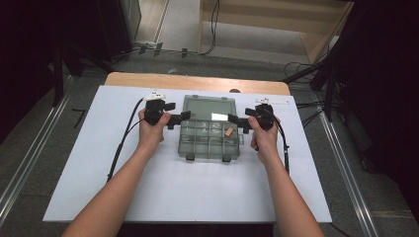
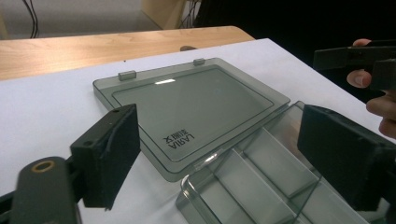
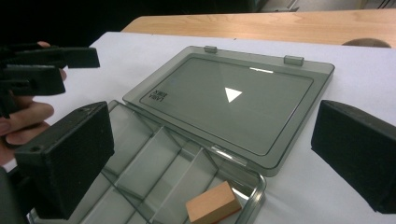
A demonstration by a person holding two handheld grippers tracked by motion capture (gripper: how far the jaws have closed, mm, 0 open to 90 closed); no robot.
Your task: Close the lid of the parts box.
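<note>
A smoky, see-through compartment box point(image 1: 210, 140) lies wide open at the centre of the white table point(image 1: 163, 192), its lid point(image 1: 209, 107) folded flat toward twelve o'clock. A person's two hands hold a gripper at either end of it. The left gripper point(image 1: 185, 116), at the box's nine o'clock, points inward at the hinge corner; in the left gripper view its jaws stand apart, straddling the lid's corner and the tray's edge without pressing on either. The right gripper point(image 1: 233, 119) mirrors it from three o'clock, and in the right gripper view its jaws are likewise spread, released, with the lid and tray between and beyond them. A small tan wooden block point(image 3: 213, 204) rests in a compartment on the tray's right side, near the right gripper. Beyond the white sheet, a strip of bare wood point(image 1: 197, 81) shows at twelve o'clock.
</note>
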